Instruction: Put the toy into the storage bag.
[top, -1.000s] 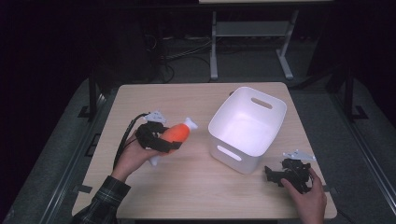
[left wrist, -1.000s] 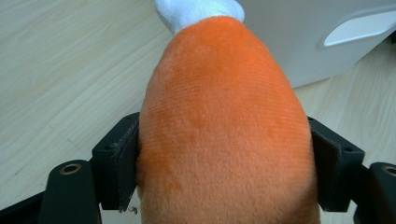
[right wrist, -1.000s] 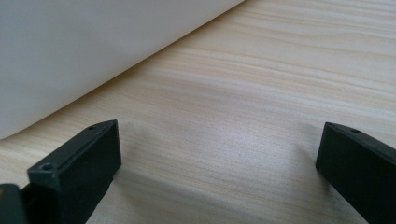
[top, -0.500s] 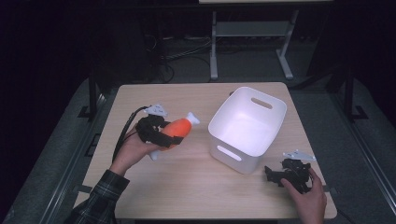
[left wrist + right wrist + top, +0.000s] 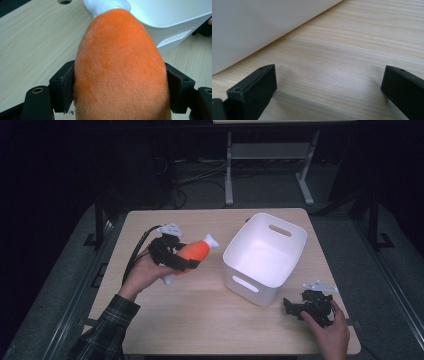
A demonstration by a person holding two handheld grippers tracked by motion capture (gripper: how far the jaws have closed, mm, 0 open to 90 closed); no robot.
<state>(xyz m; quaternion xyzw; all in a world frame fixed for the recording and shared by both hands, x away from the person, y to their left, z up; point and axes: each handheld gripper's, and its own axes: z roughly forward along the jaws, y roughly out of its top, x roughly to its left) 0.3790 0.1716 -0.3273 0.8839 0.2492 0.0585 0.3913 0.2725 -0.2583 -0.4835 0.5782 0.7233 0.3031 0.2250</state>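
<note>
An orange plush toy (image 5: pixel 194 251) with white ends is held above the table's left half, its white tip toward the white bin (image 5: pixel 264 255). My left gripper (image 5: pixel 179 260) is shut on the toy; in the left gripper view the orange plush toy (image 5: pixel 120 72) bulges between both jaws, with the white bin (image 5: pixel 172 17) just beyond it. My right gripper (image 5: pixel 291 306) rests on the table near the bin's front right corner. In the right gripper view its jaws stand wide apart, my right gripper (image 5: pixel 329 87) open over bare wood.
The bin is empty and stands right of the table's centre, with cut-out handles in its walls. The wooden table (image 5: pixel 200 320) has bare room along its front. A cable trails from the left gripper toward the table's left edge. Beyond the table are dark floor and a metal stand.
My left gripper has carried the orange toy up and to the right, closer to the bin. The right gripper has stayed in place.
</note>
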